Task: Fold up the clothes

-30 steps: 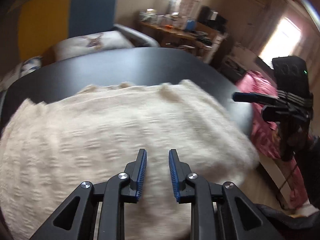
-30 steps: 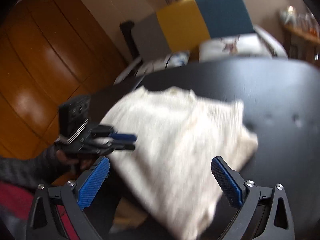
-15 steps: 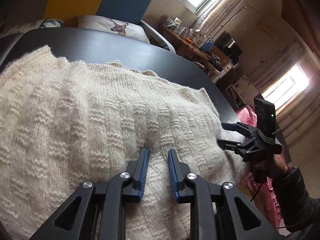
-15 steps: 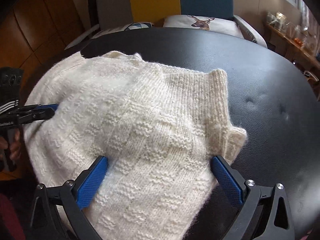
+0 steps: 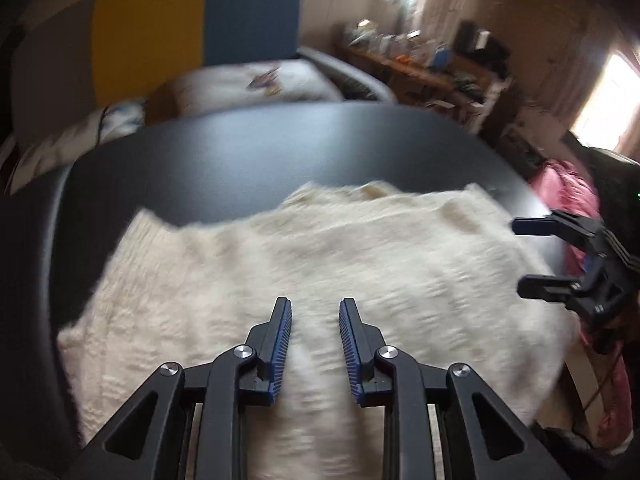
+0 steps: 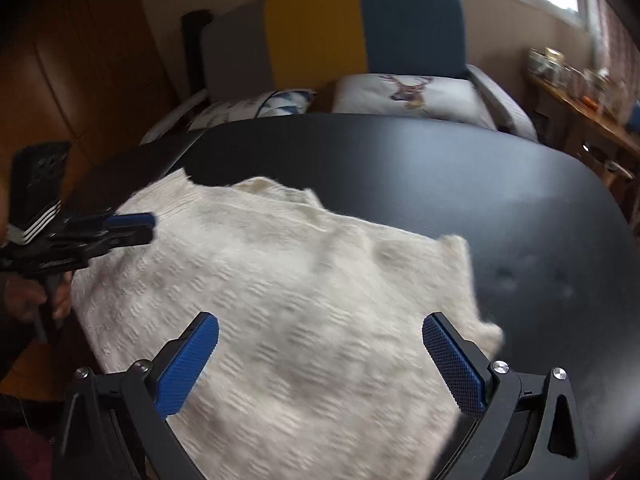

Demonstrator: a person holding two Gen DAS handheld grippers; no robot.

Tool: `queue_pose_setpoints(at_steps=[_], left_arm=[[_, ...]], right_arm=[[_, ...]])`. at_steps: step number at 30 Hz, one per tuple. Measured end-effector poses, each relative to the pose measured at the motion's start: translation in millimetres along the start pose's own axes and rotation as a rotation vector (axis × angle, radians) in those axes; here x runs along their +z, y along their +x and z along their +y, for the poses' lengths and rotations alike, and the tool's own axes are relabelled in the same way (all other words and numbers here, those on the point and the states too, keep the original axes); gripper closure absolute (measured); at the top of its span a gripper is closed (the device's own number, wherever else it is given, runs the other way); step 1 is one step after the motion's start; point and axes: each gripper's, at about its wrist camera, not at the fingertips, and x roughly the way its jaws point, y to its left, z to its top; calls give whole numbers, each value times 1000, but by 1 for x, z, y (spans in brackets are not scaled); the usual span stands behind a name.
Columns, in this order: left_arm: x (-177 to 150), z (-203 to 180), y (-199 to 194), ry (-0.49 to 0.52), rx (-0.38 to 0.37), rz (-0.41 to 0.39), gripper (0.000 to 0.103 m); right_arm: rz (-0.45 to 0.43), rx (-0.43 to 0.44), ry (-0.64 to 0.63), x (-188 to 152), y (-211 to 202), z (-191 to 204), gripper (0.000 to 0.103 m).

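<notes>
Cream knit, one sweater [image 5: 320, 280], lies spread across the near half of the round black table [image 5: 280, 148], with its near edge hanging toward the camera. The left gripper [image 5: 315, 320] hangs above the middle of it with a narrow gap between its blue pads, and the jaws are opening; the wool shows through the gap, but the blur makes it hard to say whether the tips brush the fabric, and nothing looks pinched. The right gripper [image 6: 320, 344] stands wide, its two fingers far apart over the near part of the sweater, holding nothing. In the left wrist view it shows at the right edge of the cloth, just beside the sweater's side.

Counted: two grippers, one sweater, one table. Behind the table stands one sofa [image 6: 360, 28] with a grey, yellow and blue back, carrying two cushions, a white one with a deer's head [image 6: 408, 90] and a blue-patterned one [image 6: 276, 104] beside it.
</notes>
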Motion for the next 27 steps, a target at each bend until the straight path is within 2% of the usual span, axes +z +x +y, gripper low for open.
queue_pose_setpoints(at_steps=[1,3,5,7,10,13,15,18,21,23,24,25,26,27], left_arm=[[-3,6,1,-17,4,-8,79],[-10,18,3,-51,13,-25,79],[-16,24,2,-81,7,-54,79],[-17,26,-3,-108,-13,-69,79],[-20,26,-18,-143,-49,-90,79],[-27,41,-62,-201,-113,-172,75],[-42,72,-90,-309,-169,-214,71],[-72,128,-112,-492,-244,-212,62],[-103,165,-119,-622,-292,-191,54],[-115,177,-112,-693,-404,-177,49],[-121,182,-109,-726,-457,-171,47],[-123,182,-105,-731,-468,-166,43],[-121,181,-99,-721,-451,-150,37],[-118,179,-92,-706,-446,-133,36]], right_arm=[[18,-3,-15,0,7,6,0],[91,-77,-30,0,30,7,0],[126,-104,21,-11,43,-13,0],[83,-81,95,-19,44,-33,0],[51,-88,84,-21,44,-34,0],[16,-77,74,-27,42,-35,0],[1,-70,79,-30,39,-36,0],[-11,-73,73,-32,38,-34,0],[-16,-75,72,-30,37,-32,0],[-20,-77,72,-31,36,-31,0],[-21,-77,71,-31,36,-31,0],[-21,-78,71,-31,37,-31,0],[-21,-79,71,-30,36,-32,0],[-20,-80,71,-30,37,-32,0]])
